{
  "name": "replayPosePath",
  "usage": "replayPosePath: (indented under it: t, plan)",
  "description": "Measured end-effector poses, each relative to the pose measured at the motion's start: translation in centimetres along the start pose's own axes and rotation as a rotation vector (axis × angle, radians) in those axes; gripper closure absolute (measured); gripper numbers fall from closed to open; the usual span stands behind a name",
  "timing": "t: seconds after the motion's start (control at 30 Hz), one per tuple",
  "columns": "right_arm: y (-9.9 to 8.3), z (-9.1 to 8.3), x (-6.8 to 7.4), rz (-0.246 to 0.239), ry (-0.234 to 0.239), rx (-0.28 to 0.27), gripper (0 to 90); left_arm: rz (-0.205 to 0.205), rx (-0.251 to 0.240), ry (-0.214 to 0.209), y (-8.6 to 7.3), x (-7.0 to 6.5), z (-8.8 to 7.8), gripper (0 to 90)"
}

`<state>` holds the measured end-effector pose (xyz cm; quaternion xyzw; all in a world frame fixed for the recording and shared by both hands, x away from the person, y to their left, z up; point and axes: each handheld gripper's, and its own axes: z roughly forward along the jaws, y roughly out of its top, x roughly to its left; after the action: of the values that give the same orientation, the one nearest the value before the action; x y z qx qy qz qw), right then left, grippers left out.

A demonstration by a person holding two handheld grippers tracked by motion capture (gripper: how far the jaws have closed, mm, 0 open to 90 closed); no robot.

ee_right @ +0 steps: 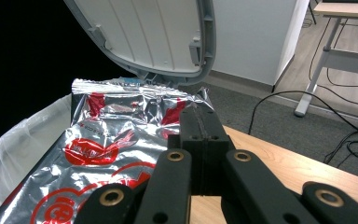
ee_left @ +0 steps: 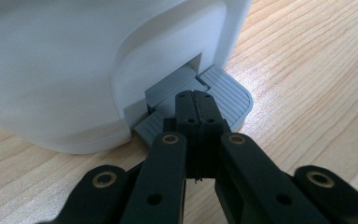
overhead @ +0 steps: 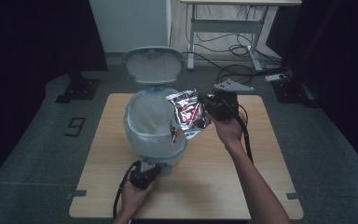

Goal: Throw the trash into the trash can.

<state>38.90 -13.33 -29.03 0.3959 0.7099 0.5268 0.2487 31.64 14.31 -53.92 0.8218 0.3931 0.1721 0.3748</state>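
left gripper (ee_left: 198, 100) presses bin pedal (ee_left: 223, 91); right gripper (ee_right: 200, 116) pinches foil bag (ee_right: 107, 140).

Overhead forward-down; gripper cameras close (bin (overhead: 154, 122) shared)

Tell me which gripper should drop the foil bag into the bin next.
Right. The right gripper is shut on the foil bag beside the bin's open lined mouth. The left gripper is shut, pressing the grey pedal, likely keeping the lid up.
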Motion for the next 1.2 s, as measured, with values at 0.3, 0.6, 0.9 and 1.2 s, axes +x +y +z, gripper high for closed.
replayPosePath:
  t: [0.3,0.6,0.9,1.2]
  plan:
    - [0.4,0.9,0.5,-0.004,0.006,0.003,90.0,-0.001,-0.003,-0.002,0.0,0.1,0.0,90.0]
    - [0.6,1.5,0.8,-0.008,0.011,0.007,90.0,-0.002,-0.004,-0.004,0.0,0.1,0.0,90.0]
    - [1.1,2.5,1.4,-0.009,0.018,0.01,90.0,-0.002,-0.004,-0.006,0.0,0.1,0.0,90.0]
    - [1.8,3.9,2.2,-0.011,0.031,0.012,90.0,-0.002,-0.006,-0.007,0.0,0.2,0.0,90.0]
